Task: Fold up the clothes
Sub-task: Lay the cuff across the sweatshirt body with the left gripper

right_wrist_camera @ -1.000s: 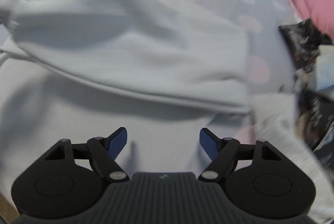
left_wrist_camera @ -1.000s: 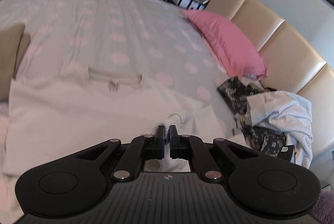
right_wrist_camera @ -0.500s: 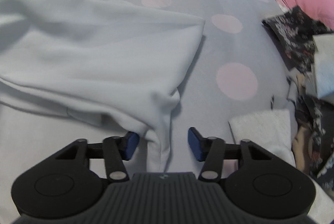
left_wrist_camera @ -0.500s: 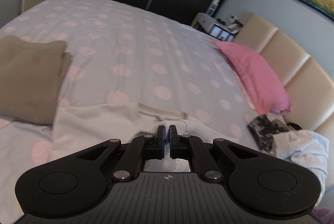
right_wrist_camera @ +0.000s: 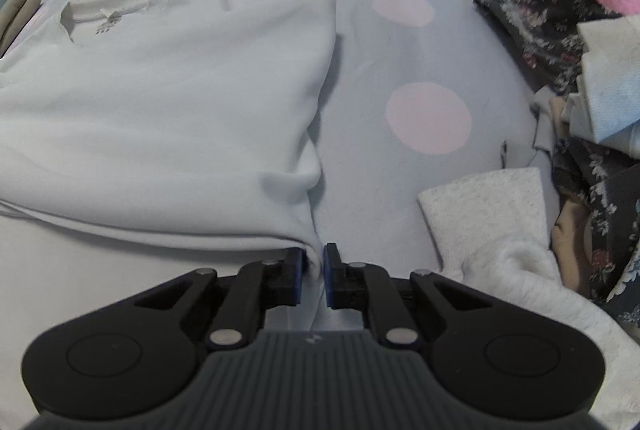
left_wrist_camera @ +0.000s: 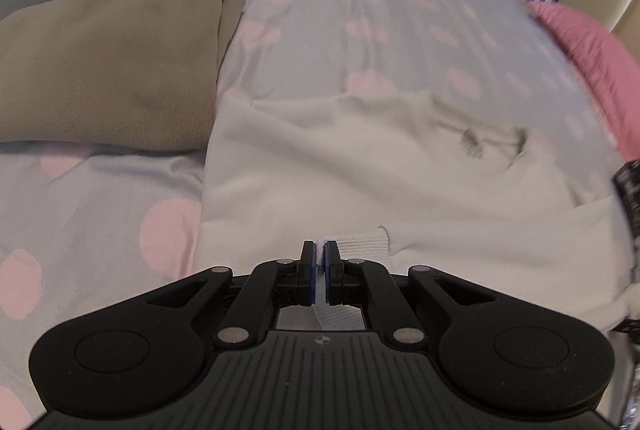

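Observation:
A white sweatshirt lies spread on the bed, collar away from me; it also shows in the right wrist view with one side folded over. My left gripper is shut on the sweatshirt's ribbed cuff. My right gripper is shut on the folded right edge of the sweatshirt, low against the bed.
The bed has a grey cover with pink dots. A folded tan garment lies at the left. A pink pillow is at the right. A pile of dark floral and pale clothes and a grey-white garment lie at the right.
My right gripper has closed from open onto the sweatshirt's folded edge. My left gripper, still holding the cuff, has swung left and down over the sweatshirt, bringing the tan garment closer.

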The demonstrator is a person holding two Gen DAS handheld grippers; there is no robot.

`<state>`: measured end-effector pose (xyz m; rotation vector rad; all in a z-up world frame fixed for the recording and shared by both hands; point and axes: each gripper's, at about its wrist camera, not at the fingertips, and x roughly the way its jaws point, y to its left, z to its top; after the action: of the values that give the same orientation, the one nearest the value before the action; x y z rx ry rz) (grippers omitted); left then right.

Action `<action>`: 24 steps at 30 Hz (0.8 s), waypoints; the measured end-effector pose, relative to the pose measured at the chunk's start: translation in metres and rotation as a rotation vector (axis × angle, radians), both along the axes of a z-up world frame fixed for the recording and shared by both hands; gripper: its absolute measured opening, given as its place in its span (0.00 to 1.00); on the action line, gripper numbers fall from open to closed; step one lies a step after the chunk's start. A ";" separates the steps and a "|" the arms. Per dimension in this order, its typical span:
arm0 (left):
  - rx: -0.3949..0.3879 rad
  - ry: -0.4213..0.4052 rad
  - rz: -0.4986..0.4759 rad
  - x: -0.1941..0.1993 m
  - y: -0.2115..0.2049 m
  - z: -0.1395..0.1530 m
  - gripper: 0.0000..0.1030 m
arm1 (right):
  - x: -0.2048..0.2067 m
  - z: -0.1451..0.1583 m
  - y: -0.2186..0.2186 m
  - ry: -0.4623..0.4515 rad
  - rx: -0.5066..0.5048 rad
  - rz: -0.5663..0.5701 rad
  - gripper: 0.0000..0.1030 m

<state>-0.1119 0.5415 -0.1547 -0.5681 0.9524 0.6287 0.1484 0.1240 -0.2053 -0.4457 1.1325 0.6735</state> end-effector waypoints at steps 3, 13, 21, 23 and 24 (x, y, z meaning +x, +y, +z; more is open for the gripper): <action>-0.008 0.015 -0.001 0.000 0.001 -0.007 0.02 | 0.004 0.005 -0.004 0.055 -0.035 0.002 0.15; -0.084 -0.024 -0.013 -0.012 0.014 -0.006 0.22 | -0.001 0.076 0.005 0.012 0.034 0.112 0.47; -0.152 -0.013 -0.069 -0.012 0.004 -0.024 0.26 | 0.067 0.066 0.035 0.026 0.146 -0.032 0.48; -0.153 -0.026 -0.066 -0.010 0.005 -0.026 0.22 | 0.081 0.064 0.044 0.010 0.163 -0.043 0.55; -0.154 -0.025 -0.059 -0.009 0.006 -0.027 0.20 | 0.088 0.062 0.048 0.002 0.172 -0.048 0.56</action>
<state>-0.1208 0.5476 -0.1821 -0.6802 0.9954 0.4971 0.2366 0.1723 -0.1431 -0.2709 1.0734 0.7227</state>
